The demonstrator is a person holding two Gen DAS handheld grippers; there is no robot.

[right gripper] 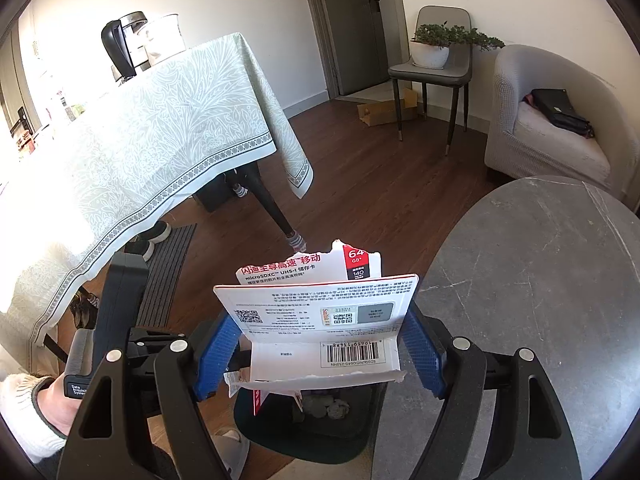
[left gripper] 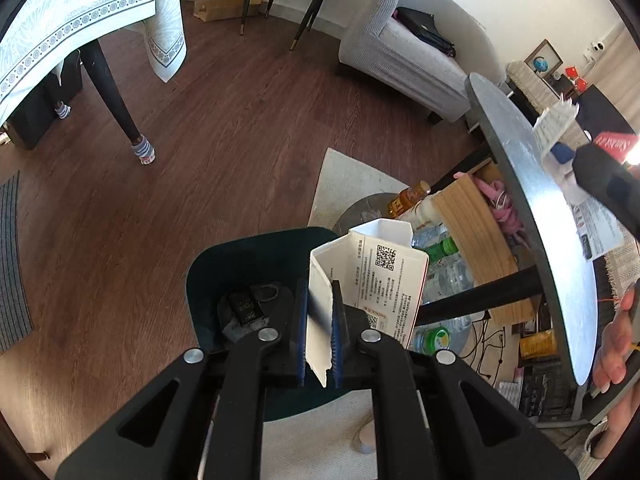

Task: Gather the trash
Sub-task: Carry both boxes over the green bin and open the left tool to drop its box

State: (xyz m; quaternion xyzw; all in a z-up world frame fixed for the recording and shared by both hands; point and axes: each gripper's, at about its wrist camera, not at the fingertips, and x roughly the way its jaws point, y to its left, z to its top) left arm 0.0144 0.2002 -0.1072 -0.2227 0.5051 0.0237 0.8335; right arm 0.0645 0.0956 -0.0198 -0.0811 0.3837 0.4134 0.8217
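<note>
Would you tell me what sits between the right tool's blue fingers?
A torn white memory-card package spans the gap between the blue fingers, above the dark bin, in the right wrist view.

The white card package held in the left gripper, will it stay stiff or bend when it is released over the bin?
The card package looks thin and creased, so it probably flexes easily. The left gripper pinches one torn flap, suggesting it is very light. Released, it may flutter rather than drop straight, so it could miss the dark bin below.
</note>
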